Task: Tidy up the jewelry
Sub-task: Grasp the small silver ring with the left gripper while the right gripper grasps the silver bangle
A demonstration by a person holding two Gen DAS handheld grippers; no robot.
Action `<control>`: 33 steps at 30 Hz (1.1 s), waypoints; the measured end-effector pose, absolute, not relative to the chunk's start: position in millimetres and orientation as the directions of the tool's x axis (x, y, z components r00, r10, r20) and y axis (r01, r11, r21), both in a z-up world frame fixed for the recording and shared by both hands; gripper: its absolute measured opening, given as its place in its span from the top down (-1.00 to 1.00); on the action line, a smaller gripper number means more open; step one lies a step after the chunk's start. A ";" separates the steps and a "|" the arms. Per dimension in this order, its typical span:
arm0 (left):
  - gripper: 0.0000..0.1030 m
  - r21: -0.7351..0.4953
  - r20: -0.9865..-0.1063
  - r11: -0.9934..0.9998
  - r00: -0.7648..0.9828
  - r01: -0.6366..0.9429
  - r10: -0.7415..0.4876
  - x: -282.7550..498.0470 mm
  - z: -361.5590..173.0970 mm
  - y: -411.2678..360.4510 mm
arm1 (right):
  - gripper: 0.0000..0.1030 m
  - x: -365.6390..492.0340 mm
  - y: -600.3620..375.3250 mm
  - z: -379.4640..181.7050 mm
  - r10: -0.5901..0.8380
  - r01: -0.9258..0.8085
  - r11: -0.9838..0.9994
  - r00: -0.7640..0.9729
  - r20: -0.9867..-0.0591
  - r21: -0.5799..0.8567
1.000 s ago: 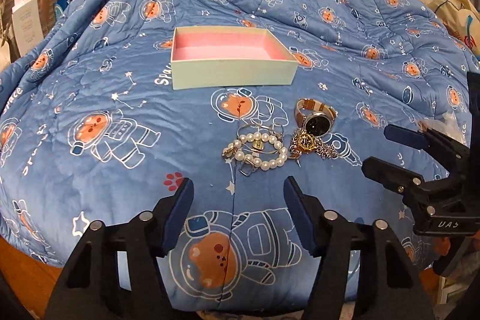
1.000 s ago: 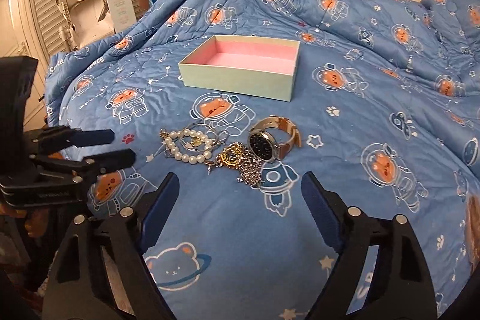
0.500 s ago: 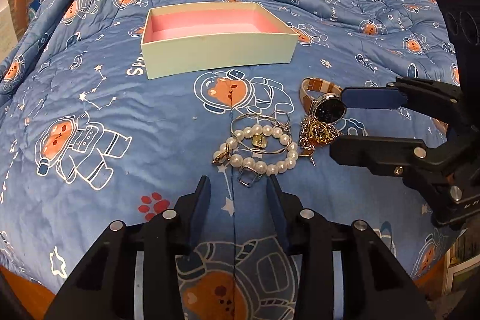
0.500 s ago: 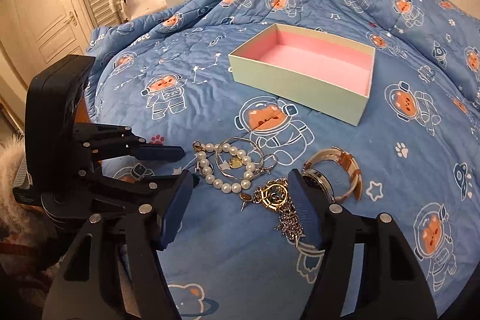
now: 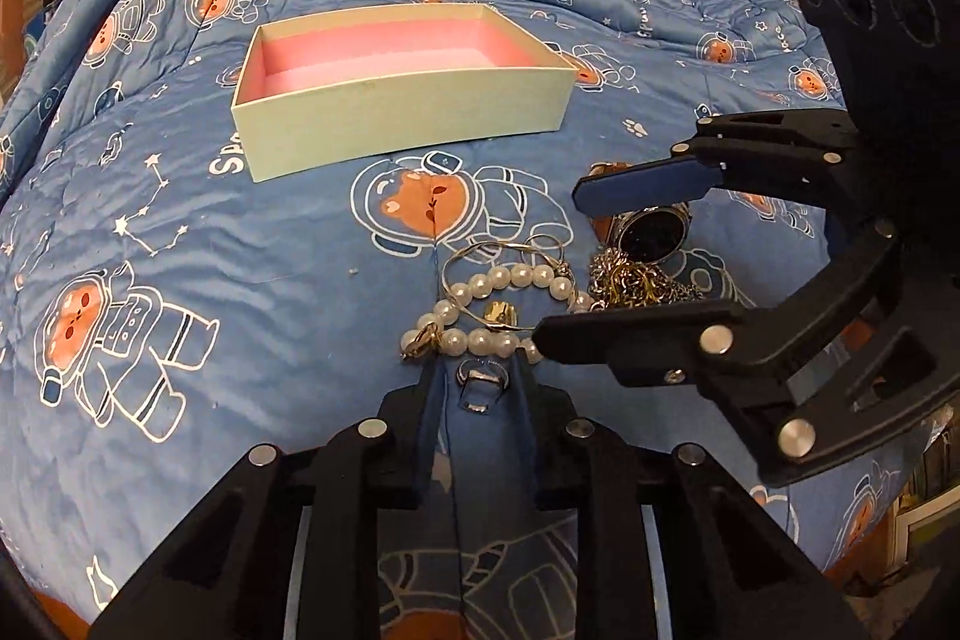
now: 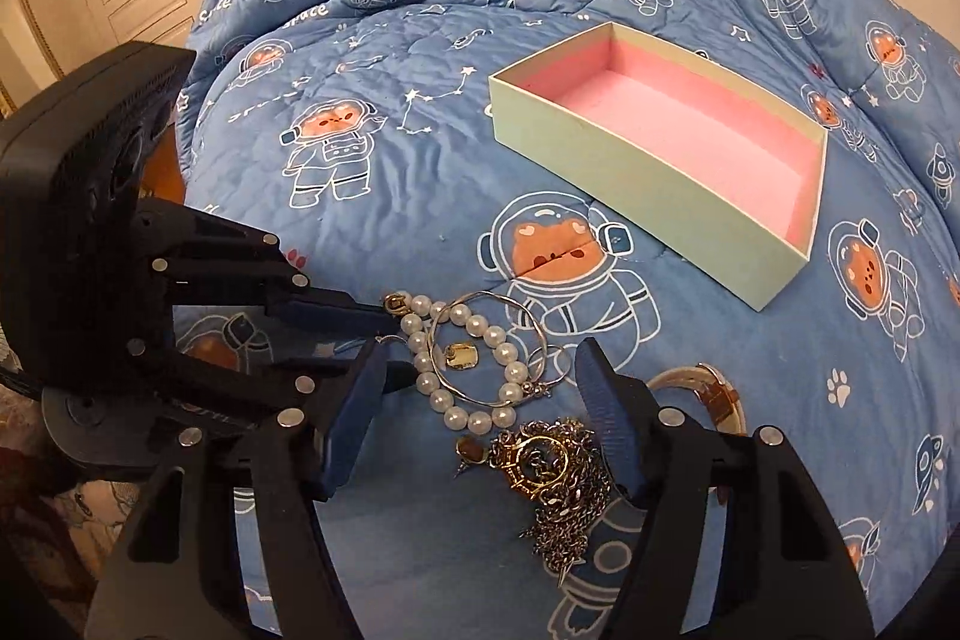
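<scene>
The box (image 5: pixel 402 124) with pink lining sits on the blue quilt (image 5: pixel 180 220) toward its far side, with nothing visible inside. Well apart from it, nearer the quilt's front edge, lie the pearl bracelet (image 6: pixel 462 364), a thin bangle (image 6: pixel 528 322), a chain (image 6: pixel 558 484) and a watch (image 5: pixel 651 235). Bare quilt lies between box and jewelry. The left gripper (image 5: pixel 480 388) is narrow, its fingers bracketing a small ring (image 5: pixel 480 379); whether they touch it is unclear. The right gripper (image 6: pixel 480 400) is wide, straddling the chain.
</scene>
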State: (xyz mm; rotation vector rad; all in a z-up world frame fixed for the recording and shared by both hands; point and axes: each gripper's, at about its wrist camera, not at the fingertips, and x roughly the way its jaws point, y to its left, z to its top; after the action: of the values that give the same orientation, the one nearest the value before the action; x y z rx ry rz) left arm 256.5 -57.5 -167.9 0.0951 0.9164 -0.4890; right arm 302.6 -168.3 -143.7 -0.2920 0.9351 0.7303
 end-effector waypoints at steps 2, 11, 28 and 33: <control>0.66 -0.135 -0.780 0.886 0.503 0.444 -0.371 257.2 -167.8 -57.7 | -0.26 306.8 -166.5 -145.0 0.431 -0.685 0.725 0.379 -0.819 0.065; 0.66 -0.177 -0.776 0.900 0.505 0.399 -0.377 243.0 -163.1 -42.3 | -0.26 318.3 -154.6 -150.0 0.399 -0.707 0.706 0.351 -0.847 0.039; 0.66 -0.180 -0.782 0.910 0.507 0.375 -0.364 243.7 -160.6 -25.4 | -0.18 339.3 -158.8 -165.2 0.467 -0.637 0.733 0.217 -0.857 0.238; 0.66 -0.172 -0.784 0.909 0.506 0.381 -0.360 245.0 -160.9 -26.4 | -0.18 343.6 -157.0 -167.5 0.415 -0.645 0.742 0.224 -0.882 0.185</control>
State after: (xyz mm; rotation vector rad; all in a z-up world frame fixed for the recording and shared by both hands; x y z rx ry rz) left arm 245.0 -26.4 -160.9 0.0242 0.9400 -0.4467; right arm 343.6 -157.0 -167.5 -0.2387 1.1274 0.7406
